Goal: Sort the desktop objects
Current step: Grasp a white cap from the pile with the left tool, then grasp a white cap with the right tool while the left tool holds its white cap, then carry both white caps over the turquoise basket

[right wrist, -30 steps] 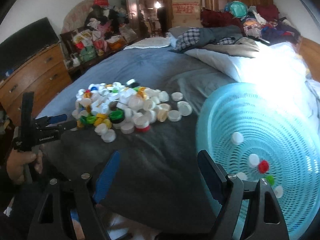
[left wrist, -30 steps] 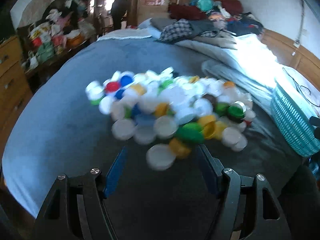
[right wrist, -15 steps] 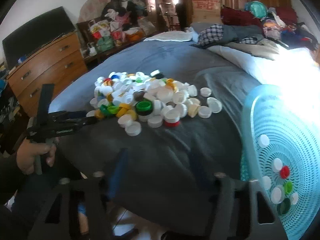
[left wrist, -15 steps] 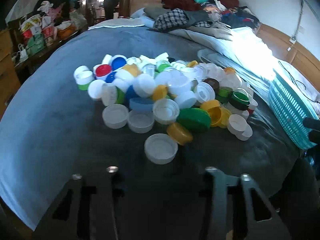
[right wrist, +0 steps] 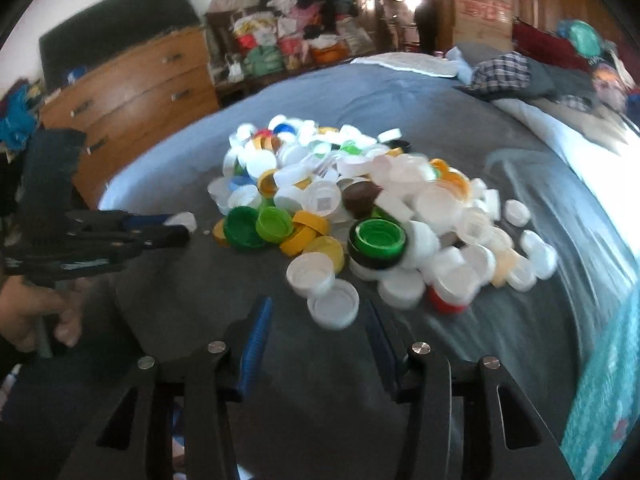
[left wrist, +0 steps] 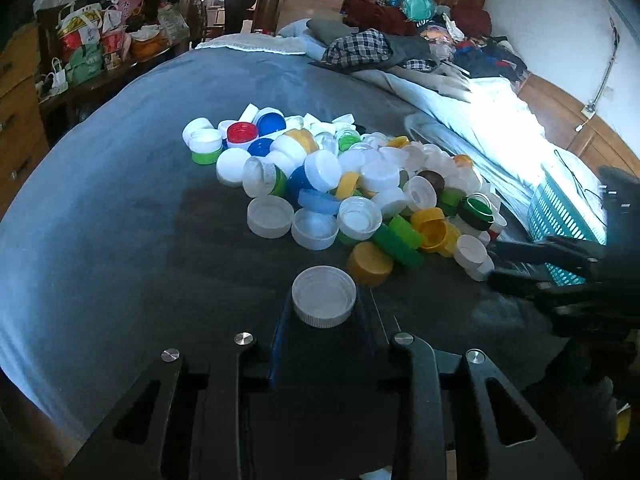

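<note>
A pile of bottle caps (left wrist: 360, 184) in white, yellow, green and blue lies on the grey bed cover (left wrist: 120, 208). At its near edge my left gripper (left wrist: 323, 312) is closing on a white cap (left wrist: 324, 296), and both fingers flank it tightly. In the right wrist view that left gripper (right wrist: 176, 228) shows a white cap (right wrist: 184, 219) at its tips. My right gripper (right wrist: 316, 308) stands open at the pile (right wrist: 360, 200), a white cap (right wrist: 334, 306) loose between its fingertips. In the left wrist view the right gripper (left wrist: 491, 261) reaches in from the right.
A teal mesh basket (left wrist: 560, 216) stands right of the pile, its rim (right wrist: 600, 380) at the right edge. Clothes (left wrist: 380, 48) are heaped at the far end of the bed. A wooden dresser (right wrist: 132, 80) stands on the left. A hand (right wrist: 36, 316) holds the left tool.
The left jaws have narrowed from wide to tight around the white cap. The right gripper has swung from over the basket down to the pile's near edge, its jaws narrower.
</note>
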Demonstrator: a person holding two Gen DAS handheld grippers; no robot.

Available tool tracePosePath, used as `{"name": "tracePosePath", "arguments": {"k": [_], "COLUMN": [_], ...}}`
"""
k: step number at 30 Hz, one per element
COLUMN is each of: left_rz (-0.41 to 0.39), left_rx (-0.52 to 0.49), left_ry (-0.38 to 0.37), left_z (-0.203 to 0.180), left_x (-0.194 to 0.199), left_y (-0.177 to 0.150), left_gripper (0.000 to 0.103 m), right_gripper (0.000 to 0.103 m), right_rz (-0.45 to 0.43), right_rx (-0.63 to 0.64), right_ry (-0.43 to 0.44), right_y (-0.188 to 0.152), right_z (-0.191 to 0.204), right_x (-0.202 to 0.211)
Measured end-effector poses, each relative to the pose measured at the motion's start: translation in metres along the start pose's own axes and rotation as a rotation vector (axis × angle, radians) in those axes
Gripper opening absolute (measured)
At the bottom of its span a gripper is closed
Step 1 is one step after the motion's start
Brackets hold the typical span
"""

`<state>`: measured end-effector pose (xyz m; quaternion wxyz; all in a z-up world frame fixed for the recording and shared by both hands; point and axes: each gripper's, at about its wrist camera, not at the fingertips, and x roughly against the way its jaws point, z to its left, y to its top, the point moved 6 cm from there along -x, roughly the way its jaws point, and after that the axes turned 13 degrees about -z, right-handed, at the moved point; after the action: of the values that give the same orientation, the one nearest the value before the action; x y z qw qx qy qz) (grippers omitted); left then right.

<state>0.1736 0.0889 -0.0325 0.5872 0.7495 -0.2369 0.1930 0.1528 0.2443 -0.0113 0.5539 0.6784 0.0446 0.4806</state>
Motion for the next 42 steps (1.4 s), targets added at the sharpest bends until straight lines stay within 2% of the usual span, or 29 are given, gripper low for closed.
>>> {"name": "tracePosePath", "arguments": {"k": [3,5,6,11,16,29,35,42], "left_rz": [0.003,0.005,0.005,0.015,0.001,-0.066,-0.097,-0.11], "left_rx": [0.0,0.001,0.002,0.015,-0.027,-0.192,-0.279,-0.361], "left_ry": [-0.012,-0.015,-0.017,-0.027,-0.057,-0.121,-0.2,-0.314], "left_z": [-0.003,-0.004,-0.005,-0.007,-0.033,-0.135,-0.202,-0.295], "left_x": [-0.001,-0.001,0.0,0.003,0.009,0.011,0.006,-0.009], "left_y": [-0.001,-0.002,-0.002,0.001,0.013,0.068,0.097,0.121], "left_gripper": [0.027,0.027,0.027,0.027,0.027,0.027,0.027,0.027], "right_gripper": [0.052,0.042,0.034,0.034,0.034,0.035,0.035,0.035], "right_rz": [0.049,0.047,0.045,0.042,0.008,-0.18,-0.245,-0.29], "right_rx": [0.002,-0.01,-0.017,-0.033,-0.077,-0.152,-0.18,-0.25], "right_ry": [-0.011,-0.017,-0.025,-0.028,-0.067,-0.283,-0.39,-0.522], "right_y": [-0.01,-0.012,-0.012,-0.017,-0.019,0.029,0.041,0.035], "right_z": [-0.003,-0.004,-0.005,0.0,-0.005,-0.071,-0.111,-0.16], "right_x": [-0.021,-0.021,-0.017,0.018,0.062,0.167,0.217,0.275]}}
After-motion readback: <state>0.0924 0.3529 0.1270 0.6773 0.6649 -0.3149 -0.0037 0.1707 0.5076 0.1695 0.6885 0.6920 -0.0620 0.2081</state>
